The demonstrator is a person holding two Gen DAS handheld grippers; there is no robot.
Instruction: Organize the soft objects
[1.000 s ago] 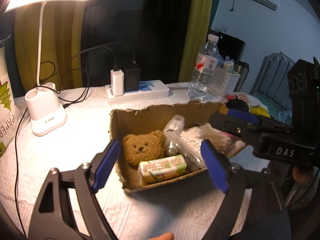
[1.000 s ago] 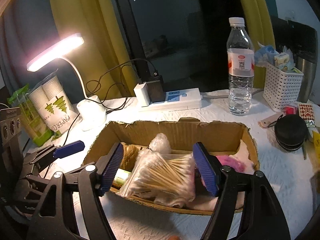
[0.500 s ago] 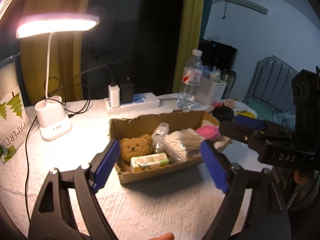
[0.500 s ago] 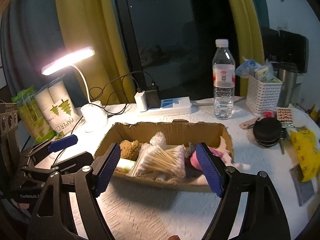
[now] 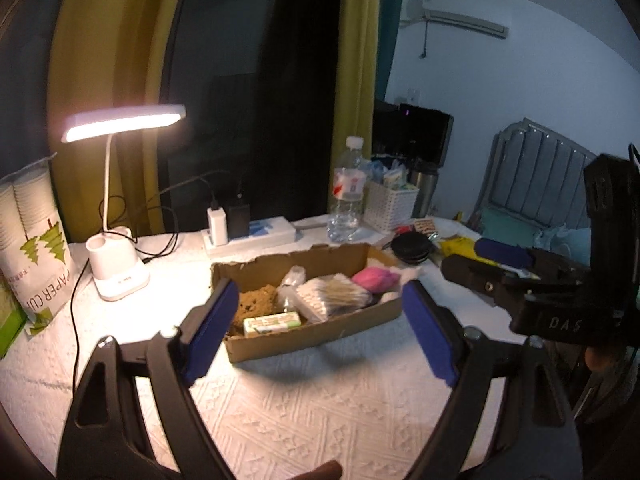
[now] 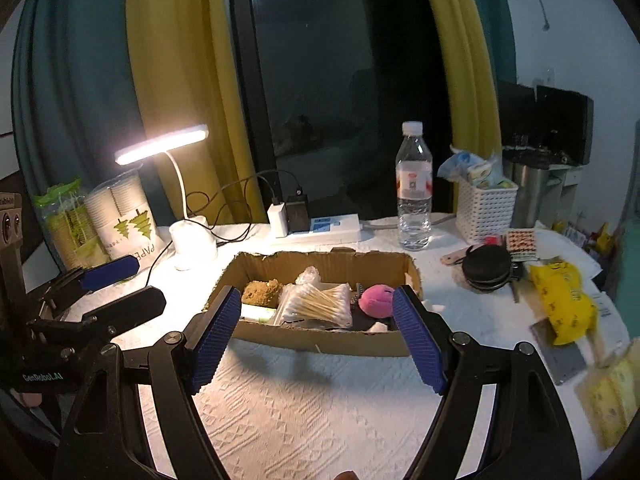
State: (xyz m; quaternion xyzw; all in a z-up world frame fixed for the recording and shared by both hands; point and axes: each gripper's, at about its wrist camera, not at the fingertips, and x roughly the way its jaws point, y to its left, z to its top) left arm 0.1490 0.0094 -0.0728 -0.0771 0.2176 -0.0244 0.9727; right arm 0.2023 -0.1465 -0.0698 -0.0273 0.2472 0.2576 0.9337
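A shallow cardboard box (image 5: 316,340) (image 6: 320,342) sits mid-table. It holds a brown plush bear (image 5: 256,300) (image 6: 262,291), a green tissue pack (image 5: 272,323), a bag of cotton swabs (image 5: 334,294) (image 6: 318,306), a clear plastic bag (image 6: 308,276) and a pink plush (image 5: 376,279) (image 6: 375,300). My left gripper (image 5: 320,336) is open and empty, held back above the cloth in front of the box. My right gripper (image 6: 316,340) is open and empty too, also in front of the box. Each gripper shows in the other's view, the left one (image 6: 116,292) and the right one (image 5: 492,268).
A lit desk lamp (image 5: 118,272), paper cup pack (image 5: 32,248), power strip with chargers (image 6: 312,224), water bottle (image 6: 414,188), white basket (image 6: 486,210), black round case (image 6: 486,266) and yellow bag (image 6: 564,300) ring the box. White patterned cloth (image 6: 312,412) covers the table.
Both grippers have pulled back and up from the box, which now looks smaller and farther. Both stay open and empty. The box contents have not moved.
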